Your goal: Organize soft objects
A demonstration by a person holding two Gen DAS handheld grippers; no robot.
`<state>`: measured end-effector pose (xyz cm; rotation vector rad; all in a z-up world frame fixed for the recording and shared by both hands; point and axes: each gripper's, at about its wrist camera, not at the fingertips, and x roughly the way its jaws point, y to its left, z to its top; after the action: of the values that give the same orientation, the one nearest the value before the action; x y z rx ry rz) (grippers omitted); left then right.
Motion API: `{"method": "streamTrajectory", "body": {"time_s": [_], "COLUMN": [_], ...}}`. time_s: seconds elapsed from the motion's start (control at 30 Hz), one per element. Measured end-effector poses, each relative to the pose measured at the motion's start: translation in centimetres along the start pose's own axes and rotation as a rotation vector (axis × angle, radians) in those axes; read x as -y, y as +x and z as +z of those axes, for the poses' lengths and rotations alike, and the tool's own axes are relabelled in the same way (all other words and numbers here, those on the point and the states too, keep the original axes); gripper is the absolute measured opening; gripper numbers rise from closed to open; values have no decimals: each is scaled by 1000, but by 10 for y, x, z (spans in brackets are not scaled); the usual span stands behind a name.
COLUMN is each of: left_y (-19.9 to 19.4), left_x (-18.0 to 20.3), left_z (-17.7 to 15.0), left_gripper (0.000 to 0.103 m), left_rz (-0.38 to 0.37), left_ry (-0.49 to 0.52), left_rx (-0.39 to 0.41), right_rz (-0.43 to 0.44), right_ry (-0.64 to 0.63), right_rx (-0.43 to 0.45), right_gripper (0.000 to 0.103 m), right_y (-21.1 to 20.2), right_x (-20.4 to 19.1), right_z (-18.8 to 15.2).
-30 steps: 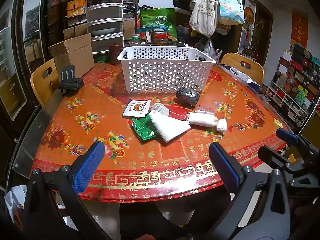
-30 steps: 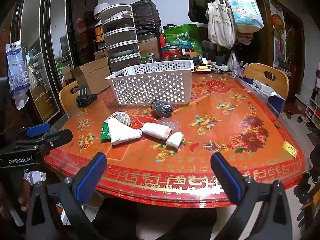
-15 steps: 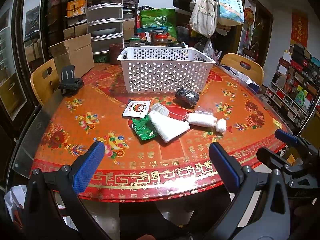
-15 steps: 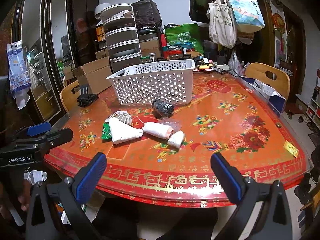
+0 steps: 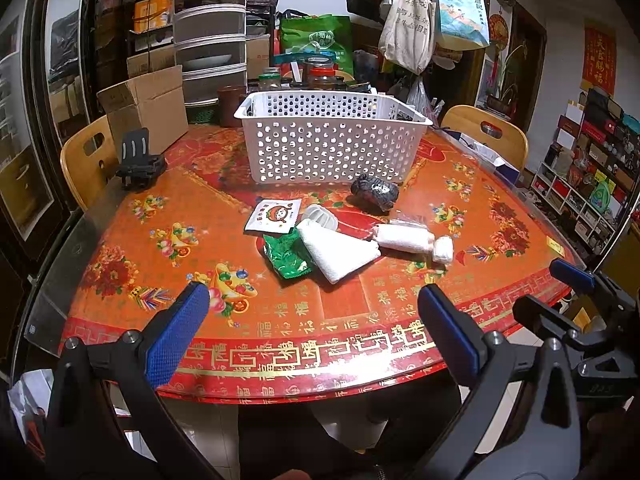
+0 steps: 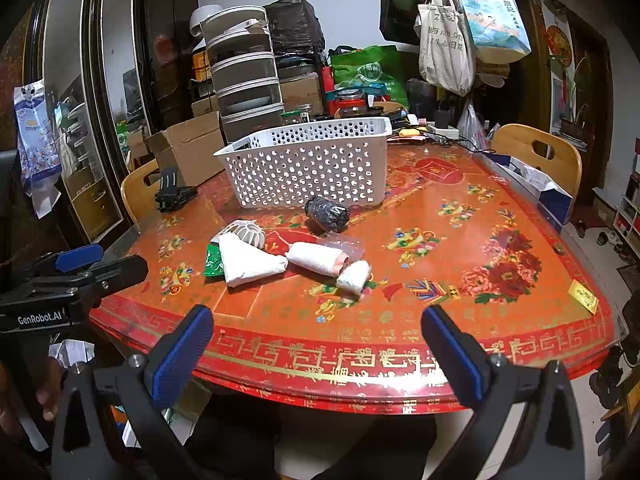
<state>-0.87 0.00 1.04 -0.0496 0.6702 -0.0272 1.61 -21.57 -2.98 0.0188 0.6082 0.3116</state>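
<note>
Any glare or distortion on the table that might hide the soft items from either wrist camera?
Left wrist view: a bright strip of glare runs along the near table edge, short of the folded white towel, which is sharp and evenly lit; fisheye bends the room edges. Right wrist view: the same glare band on the table edge, the rolled towel and white basket clear.

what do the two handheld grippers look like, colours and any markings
Both the left gripper and the right gripper have matte black angular frames with silver bolts and two fingers faced with textured blue pads. White "GenRobot.AI" lettering marks the left gripper's black body in the right wrist view. No cables or sleeves show.
</note>
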Motion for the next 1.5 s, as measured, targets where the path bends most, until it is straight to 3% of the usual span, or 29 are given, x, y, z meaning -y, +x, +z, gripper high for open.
{"method": "streamTrajectory", "body": {"time_s": [0.6,0.8,1.07,1.17,1.33,1.5], "left_y": [4,-5,63,77,94,116], "left_x": [0,-7,-18,-19,-11,0], "left_z": [-3,-3,-13,-16,-5,9], "left_gripper": [103,103,103,103,103,91], "left_rz": [-7,-25,-70,-121,-132,-148], "left_ry": [-3,-16,-10,-18,5,19], "left_rx": [-5,99,-95,-99,-86,-102], "right_rz": [3,4,-56,-45,-19,-4], "right_ry": [0,16,25,43,44,22], "right_rx": [-4,-25,-58,-74,-81,-99], "right_gripper": [103,103,102,95,89,82], "right_y": [1,8,45,60,75,90], "right_x": [-1,1,17,27,35,34], "right_z": [-2,-4,-10,-12,-9,-5]}}
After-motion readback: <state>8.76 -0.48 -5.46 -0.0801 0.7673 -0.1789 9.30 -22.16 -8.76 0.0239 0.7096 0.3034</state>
